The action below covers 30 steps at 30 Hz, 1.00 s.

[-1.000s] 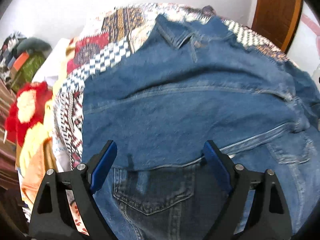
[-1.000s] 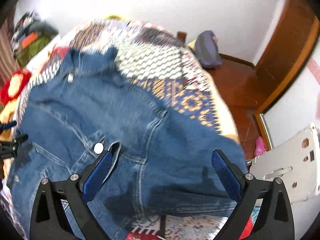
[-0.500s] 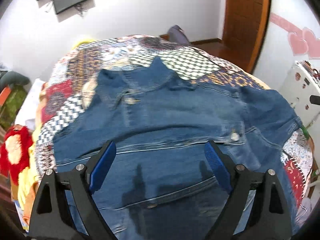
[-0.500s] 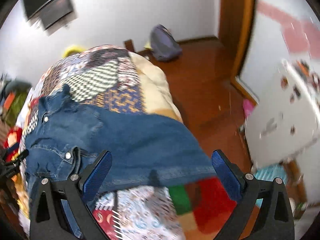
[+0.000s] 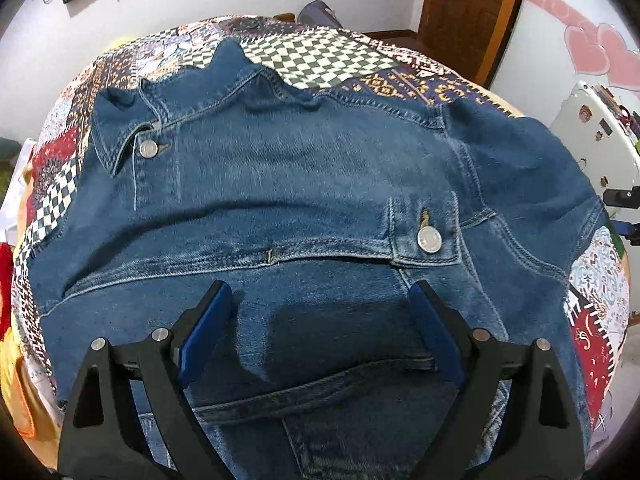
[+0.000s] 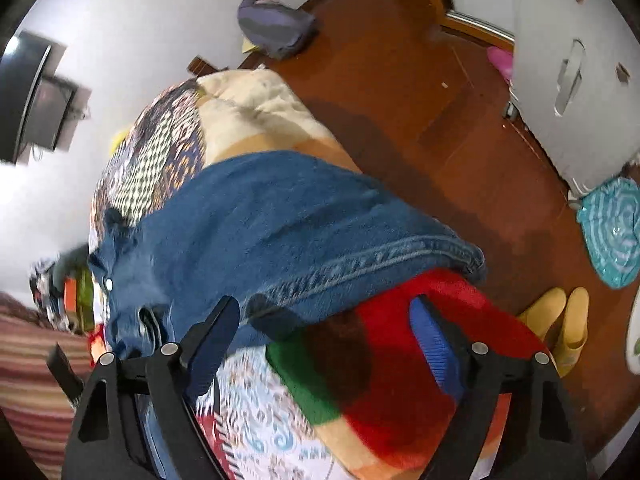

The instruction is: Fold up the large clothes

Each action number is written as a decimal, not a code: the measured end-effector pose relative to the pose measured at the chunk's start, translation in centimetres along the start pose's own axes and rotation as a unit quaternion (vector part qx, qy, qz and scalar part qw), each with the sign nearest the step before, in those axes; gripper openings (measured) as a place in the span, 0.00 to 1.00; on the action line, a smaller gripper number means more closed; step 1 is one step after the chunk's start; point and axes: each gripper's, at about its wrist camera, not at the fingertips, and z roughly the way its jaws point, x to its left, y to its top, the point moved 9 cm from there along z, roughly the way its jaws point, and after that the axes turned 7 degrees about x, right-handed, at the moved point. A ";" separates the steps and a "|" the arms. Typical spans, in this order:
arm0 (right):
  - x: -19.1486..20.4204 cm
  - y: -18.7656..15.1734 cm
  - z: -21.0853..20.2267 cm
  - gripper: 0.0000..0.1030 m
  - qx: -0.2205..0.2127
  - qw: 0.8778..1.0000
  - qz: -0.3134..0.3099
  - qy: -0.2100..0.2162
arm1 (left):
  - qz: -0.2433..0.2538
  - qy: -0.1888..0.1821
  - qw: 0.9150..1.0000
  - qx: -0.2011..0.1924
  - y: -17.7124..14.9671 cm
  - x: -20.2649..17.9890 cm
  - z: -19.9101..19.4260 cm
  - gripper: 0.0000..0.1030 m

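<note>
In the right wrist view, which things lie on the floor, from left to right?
Purple bag → pink item → yellow boots → teal mat.

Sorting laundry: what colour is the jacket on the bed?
Blue denim jacket, clearest in the left wrist view.

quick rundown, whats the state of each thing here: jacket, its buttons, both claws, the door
denim jacket: spread flat on the patchwork bedspread, sleeve draped to the bed's edge
collar button: undone
pocket button: fastened
left claw: open, empty, above the jacket
right claw: open, has just been closing, nothing between its pads
door: cannot tell, only partly in view
</note>
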 end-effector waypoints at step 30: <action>17.7 0.3 -8.3 0.11 -0.176 0.965 -0.192 0.033 | -0.059 0.000 0.993 -0.099 -0.7 4.8 -9.0 0.88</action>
